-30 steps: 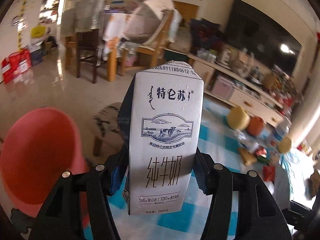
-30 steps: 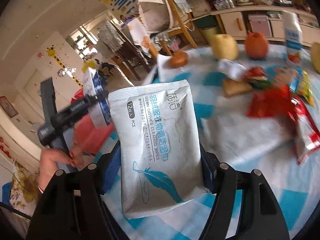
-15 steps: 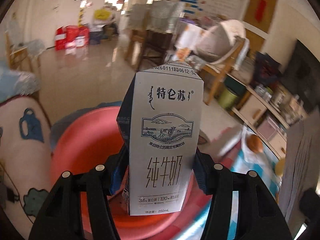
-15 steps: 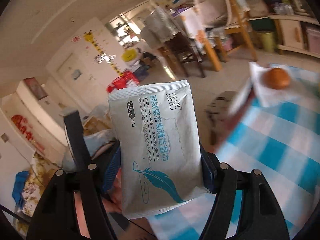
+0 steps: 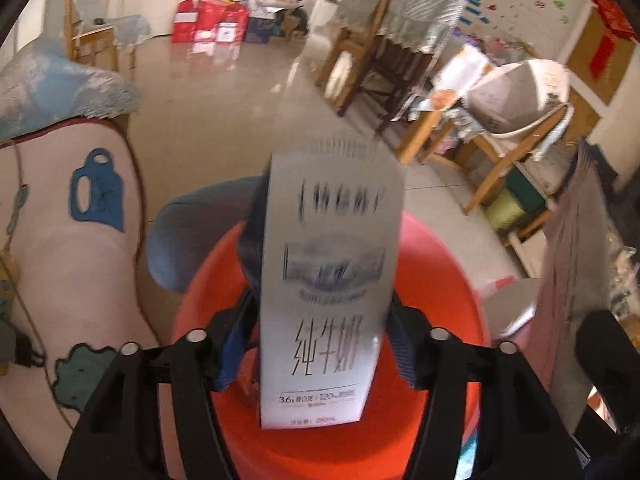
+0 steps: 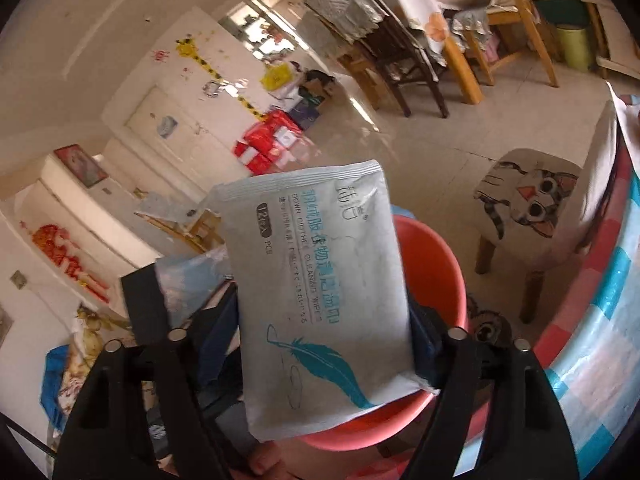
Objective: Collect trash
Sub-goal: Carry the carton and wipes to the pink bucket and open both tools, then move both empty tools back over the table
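A white milk carton point(image 5: 328, 280) stands between the jaws of my left gripper point(image 5: 320, 340). The jaws are opening, and the carton is streaked with blur and looks loose from the blue pads point(image 5: 230, 354). Right below it is a red bucket point(image 5: 440, 280). My right gripper point(image 6: 324, 320) is also opening around a grey wipes packet point(image 6: 320, 288) with a teal feather print. The packet has tipped and stands clear of both pads, above the same red bucket point(image 6: 436, 264). The left gripper's black body point(image 6: 140, 300) shows beside the packet.
A stool with a cat-face cushion point(image 6: 528, 208) stands by the table with its blue checked cloth point(image 6: 600, 320). Wooden chairs point(image 5: 360, 60) and red boxes point(image 5: 208, 20) are further off on the tiled floor. A patterned sofa arm point(image 5: 60, 240) is left of the bucket.
Both grippers swung away from the table to above the red bucket. Their jaws have widened, the carton has begun to slip and the packet has tilted.
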